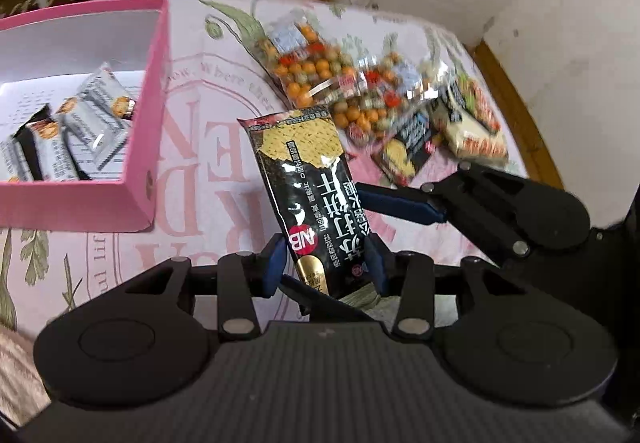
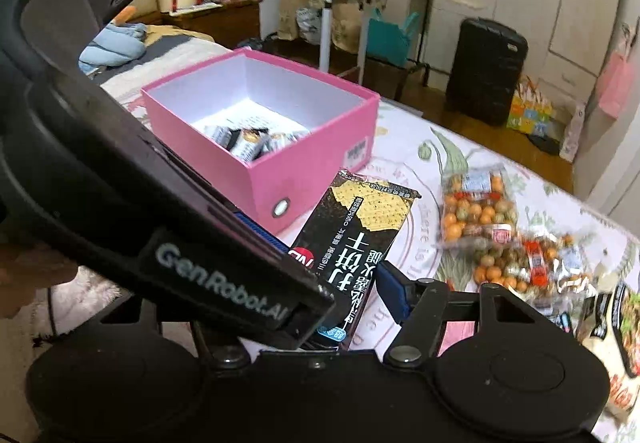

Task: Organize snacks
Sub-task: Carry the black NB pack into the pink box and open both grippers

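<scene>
My left gripper [image 1: 325, 263] is shut on a black cracker packet [image 1: 304, 183] and holds it upright above the table. The packet also shows in the right wrist view [image 2: 352, 239]. My right gripper [image 1: 362, 189] reaches in from the right, one blue finger [image 1: 396, 201] close beside the packet; its jaws stand open, with the packet between them in its own view. The pink box [image 1: 136, 147] at the left holds several grey-and-black snack packets [image 1: 96, 111]. The box also shows in the right wrist view [image 2: 320, 147].
Clear bags of orange and green coated nuts [image 1: 320, 63] and more snack packets [image 1: 472, 127] lie on the patterned tablecloth [image 1: 208, 163] to the right. The left gripper's black body [image 2: 160, 203] blocks the left of the right wrist view. A suitcase [image 2: 486, 71] stands on the floor beyond.
</scene>
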Available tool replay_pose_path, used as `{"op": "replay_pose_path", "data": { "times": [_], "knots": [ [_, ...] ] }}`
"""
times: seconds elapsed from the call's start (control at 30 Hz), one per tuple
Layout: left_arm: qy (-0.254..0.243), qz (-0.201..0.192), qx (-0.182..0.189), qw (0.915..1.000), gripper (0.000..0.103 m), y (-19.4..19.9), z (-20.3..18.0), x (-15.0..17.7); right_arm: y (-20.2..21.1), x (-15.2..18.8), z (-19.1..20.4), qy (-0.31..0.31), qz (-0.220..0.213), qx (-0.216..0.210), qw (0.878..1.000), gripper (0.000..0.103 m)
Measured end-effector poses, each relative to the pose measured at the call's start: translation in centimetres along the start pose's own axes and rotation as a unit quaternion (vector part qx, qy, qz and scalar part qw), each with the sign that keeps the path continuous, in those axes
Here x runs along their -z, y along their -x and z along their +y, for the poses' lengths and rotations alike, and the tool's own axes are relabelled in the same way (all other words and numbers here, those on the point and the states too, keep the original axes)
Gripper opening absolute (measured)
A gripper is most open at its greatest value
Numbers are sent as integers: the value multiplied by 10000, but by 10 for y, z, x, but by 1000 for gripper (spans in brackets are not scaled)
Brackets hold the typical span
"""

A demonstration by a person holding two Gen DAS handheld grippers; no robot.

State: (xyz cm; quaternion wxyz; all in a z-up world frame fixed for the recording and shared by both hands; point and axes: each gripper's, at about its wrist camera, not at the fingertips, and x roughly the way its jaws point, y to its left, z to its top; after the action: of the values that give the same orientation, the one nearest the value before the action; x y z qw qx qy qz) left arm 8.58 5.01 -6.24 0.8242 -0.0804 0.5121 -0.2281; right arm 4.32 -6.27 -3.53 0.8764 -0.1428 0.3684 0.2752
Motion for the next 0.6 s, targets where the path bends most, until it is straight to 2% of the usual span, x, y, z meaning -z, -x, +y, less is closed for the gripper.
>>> {"op": "replay_pose_path", "data": {
  "times": [0.3, 0.4, 0.6],
  "knots": [
    [95, -414, -109, 9990, 42, 48, 12, -2, 9, -35, 16, 384, -228, -302, 9985, 69],
    [181, -555, -138, 9982, 42, 63, 22, -4, 4, -48, 25, 633, -224, -355, 9971, 69],
    [476, -836, -284, 9950, 43, 83, 51, -13, -8, -80, 34, 684, -281, -565, 9957, 69]
  ]
}}
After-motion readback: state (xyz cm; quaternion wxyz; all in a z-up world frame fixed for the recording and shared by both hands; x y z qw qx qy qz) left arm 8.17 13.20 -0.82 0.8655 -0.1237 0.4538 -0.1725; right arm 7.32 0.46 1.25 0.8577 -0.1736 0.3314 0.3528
